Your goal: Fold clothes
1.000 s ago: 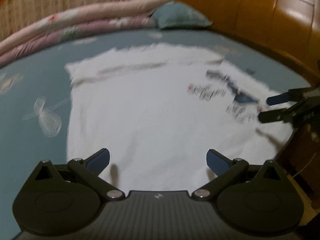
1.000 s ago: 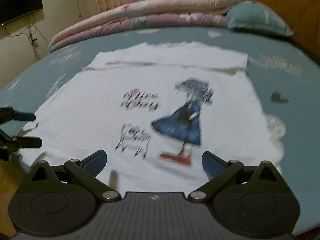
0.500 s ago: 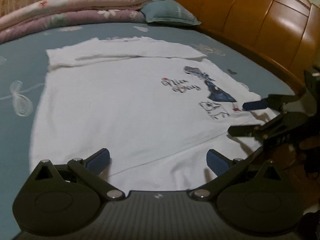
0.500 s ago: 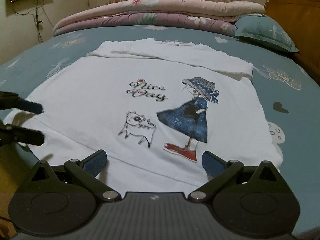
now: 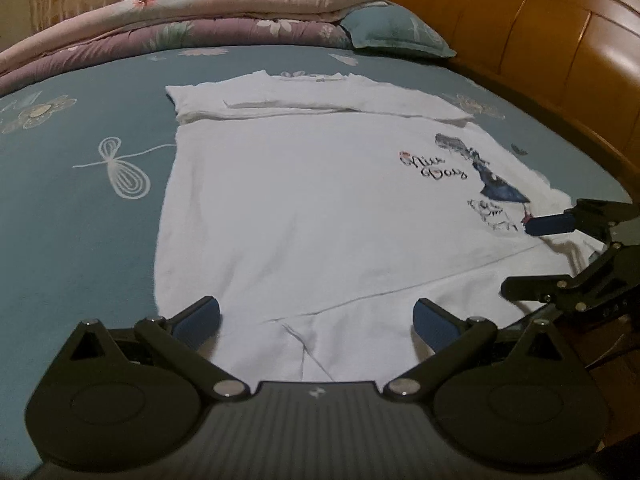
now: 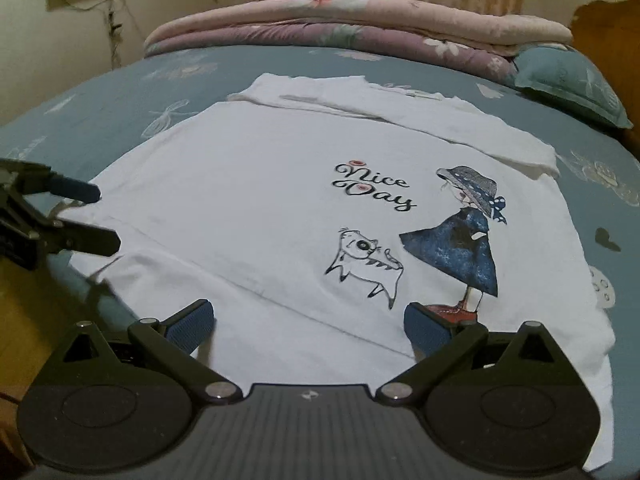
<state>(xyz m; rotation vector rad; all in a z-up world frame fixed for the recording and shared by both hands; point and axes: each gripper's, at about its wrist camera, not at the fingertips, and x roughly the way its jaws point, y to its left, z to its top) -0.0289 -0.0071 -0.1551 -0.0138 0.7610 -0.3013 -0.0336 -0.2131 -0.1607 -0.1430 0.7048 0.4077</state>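
The left gripper (image 5: 316,316) is spread wide and empty at the bottom of its frame, over the near hem of the white T-shirt (image 5: 304,200). The right gripper (image 6: 308,320) is likewise released, holding nothing, its right finger (image 6: 426,330) just below the printed red shoes. The shirt lies flat across the middle of the blue bedsheet (image 5: 80,220), with folded quilts (image 6: 360,28) along the top and a wooden headboard (image 5: 540,40) at upper right.

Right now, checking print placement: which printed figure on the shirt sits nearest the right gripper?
The girl in the blue dress; her red shoes touch the right gripper, the cat stands farther.
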